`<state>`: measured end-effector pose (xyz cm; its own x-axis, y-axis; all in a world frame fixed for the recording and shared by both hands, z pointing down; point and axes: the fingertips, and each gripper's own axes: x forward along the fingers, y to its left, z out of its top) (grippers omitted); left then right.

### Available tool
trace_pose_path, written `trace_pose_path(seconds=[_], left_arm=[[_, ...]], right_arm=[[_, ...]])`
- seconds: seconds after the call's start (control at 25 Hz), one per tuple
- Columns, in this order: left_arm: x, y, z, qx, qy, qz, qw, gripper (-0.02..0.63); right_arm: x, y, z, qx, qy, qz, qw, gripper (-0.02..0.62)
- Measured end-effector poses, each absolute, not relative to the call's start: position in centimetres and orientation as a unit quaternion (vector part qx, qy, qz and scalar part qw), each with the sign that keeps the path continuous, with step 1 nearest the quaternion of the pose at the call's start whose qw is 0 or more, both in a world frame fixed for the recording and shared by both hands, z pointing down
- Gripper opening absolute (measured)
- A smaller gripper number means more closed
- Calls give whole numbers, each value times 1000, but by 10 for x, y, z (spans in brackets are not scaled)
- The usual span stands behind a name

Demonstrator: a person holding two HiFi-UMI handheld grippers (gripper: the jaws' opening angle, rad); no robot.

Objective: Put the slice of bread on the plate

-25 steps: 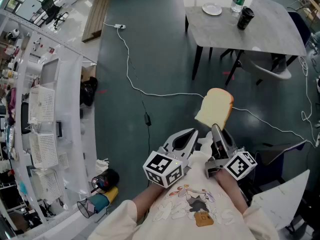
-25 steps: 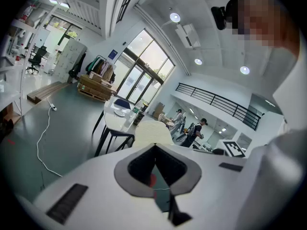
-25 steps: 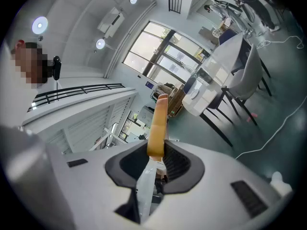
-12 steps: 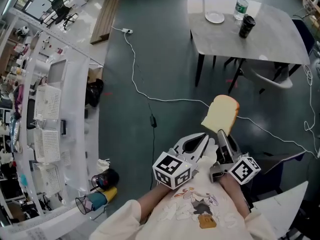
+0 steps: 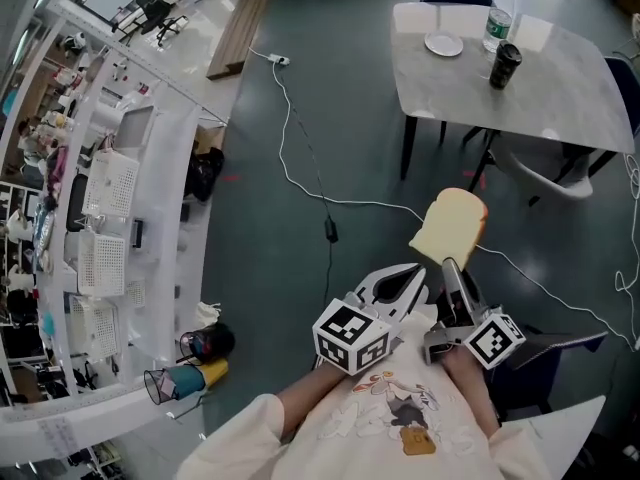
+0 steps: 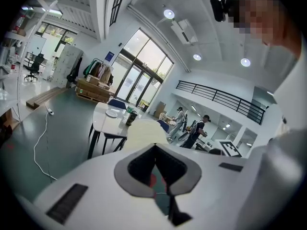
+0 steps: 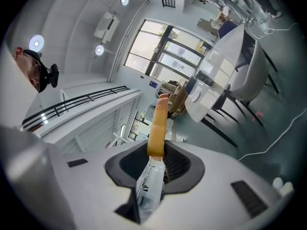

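bread slice (image 5: 450,230) in right claw (image 5: 448,267)

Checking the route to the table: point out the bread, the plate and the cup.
bread (image 5: 452,226), head view, middle of its face
plate (image 5: 443,44), head view, bare centre
cup (image 5: 505,66), head view, its side

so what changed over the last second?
The person has carried both claws nearer the table. The table and the plate now sit lower in the head view. Nothing was grabbed or let go. The right claw still clamps the bread, and the left claw stays shut and empty.
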<state>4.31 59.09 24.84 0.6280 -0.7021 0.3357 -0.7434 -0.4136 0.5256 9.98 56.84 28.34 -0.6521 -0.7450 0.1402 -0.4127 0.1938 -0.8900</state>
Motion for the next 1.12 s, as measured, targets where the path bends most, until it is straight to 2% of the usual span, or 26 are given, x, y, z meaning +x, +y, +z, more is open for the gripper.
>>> trace_pose_path(seconds=[0.52,0.88,1.12], left_arm=[[87,562,268,842,-412,60,343,9],[65,469,275,842,-397,43,362,9],[37,396,265,852,-379,36,360,9]], right_arm=[[132,541,312,-395,729,-536,158,89],[123,458,325,-430,716,-531,145,89],[92,386,313,-446,715,-515,157,89]])
